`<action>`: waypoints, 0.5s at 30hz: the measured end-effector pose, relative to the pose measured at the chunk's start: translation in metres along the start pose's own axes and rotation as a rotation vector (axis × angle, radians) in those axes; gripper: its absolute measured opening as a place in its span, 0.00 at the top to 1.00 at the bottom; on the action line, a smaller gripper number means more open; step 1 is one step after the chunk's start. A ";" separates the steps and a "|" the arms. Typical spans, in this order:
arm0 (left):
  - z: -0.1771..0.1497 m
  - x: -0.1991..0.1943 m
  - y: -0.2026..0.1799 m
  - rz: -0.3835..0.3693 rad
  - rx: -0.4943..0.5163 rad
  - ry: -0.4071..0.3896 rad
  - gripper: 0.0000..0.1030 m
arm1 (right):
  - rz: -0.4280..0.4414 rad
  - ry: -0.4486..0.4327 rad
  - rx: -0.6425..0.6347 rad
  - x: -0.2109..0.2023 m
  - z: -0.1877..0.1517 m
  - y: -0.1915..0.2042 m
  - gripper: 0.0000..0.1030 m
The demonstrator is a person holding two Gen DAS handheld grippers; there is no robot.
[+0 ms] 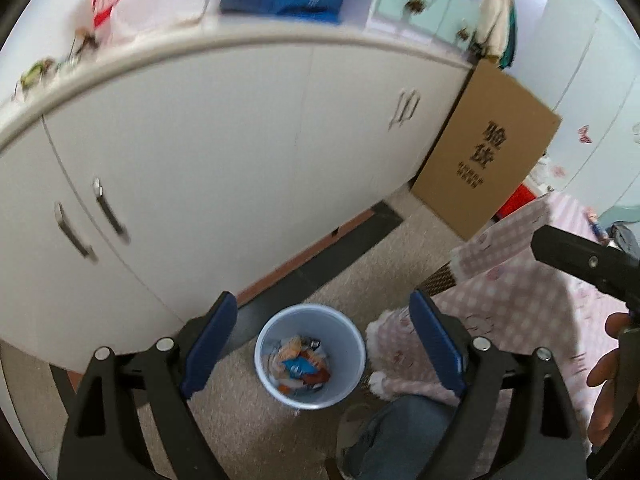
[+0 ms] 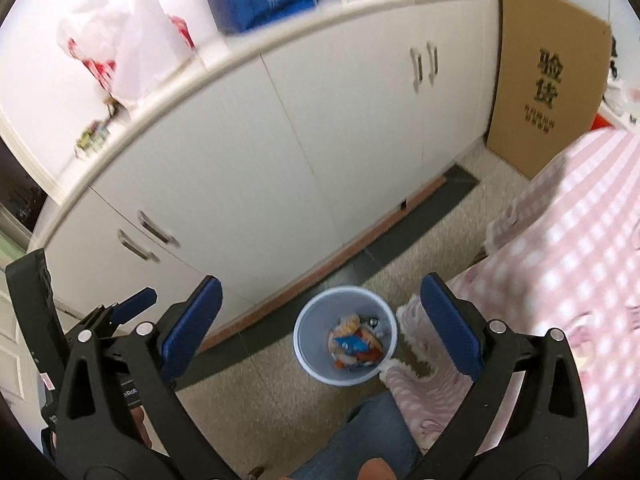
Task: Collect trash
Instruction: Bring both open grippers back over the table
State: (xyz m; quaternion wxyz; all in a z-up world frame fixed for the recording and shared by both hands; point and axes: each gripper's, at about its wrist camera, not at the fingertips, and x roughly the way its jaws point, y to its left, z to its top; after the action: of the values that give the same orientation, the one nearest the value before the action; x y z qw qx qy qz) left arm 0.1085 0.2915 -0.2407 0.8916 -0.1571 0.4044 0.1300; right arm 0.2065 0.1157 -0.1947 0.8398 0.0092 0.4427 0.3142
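1. My left gripper [image 1: 320, 340] has its fingers spread wide with nothing between them.
2. My right gripper [image 2: 320, 320] stands likewise, wide and empty.
3. The trash [image 2: 356, 344], crumpled wrappers, lies inside the white bin [image 2: 308, 320] on the floor, beside the cabinet [image 2: 320, 140] and the pink checked bed [image 2: 580, 240].

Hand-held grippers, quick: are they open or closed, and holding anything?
Left hand-held gripper: open, holding nothing, above the bin.
Right hand-held gripper: open, holding nothing.
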 end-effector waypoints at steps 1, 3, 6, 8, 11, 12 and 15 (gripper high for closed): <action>0.003 -0.007 -0.007 -0.005 0.010 -0.015 0.17 | 0.005 -0.016 0.003 -0.009 0.002 -0.002 0.06; 0.010 -0.023 -0.023 -0.022 0.035 -0.049 0.17 | 0.022 -0.058 0.015 -0.034 0.006 -0.010 0.06; 0.017 -0.038 -0.045 -0.062 0.068 -0.078 0.17 | 0.059 -0.122 0.036 -0.069 0.009 -0.022 0.06; 0.021 -0.051 -0.065 -0.085 0.104 -0.108 0.17 | 0.055 -0.171 0.054 -0.093 0.009 -0.033 0.06; 0.025 -0.070 -0.096 -0.129 0.161 -0.146 0.17 | 0.036 -0.251 0.083 -0.131 0.007 -0.055 0.06; 0.026 -0.075 -0.106 -0.144 0.176 -0.157 0.17 | 0.020 -0.285 0.094 -0.148 0.004 -0.065 0.06; 0.029 -0.090 -0.144 -0.201 0.229 -0.190 0.17 | -0.043 -0.351 0.124 -0.188 -0.006 -0.093 0.06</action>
State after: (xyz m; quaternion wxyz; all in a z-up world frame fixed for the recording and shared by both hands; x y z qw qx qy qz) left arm 0.1220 0.1612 -0.1287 0.9463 -0.0811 0.3127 0.0078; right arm 0.1730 -0.0614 -0.0865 0.9084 0.1060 0.3080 0.2622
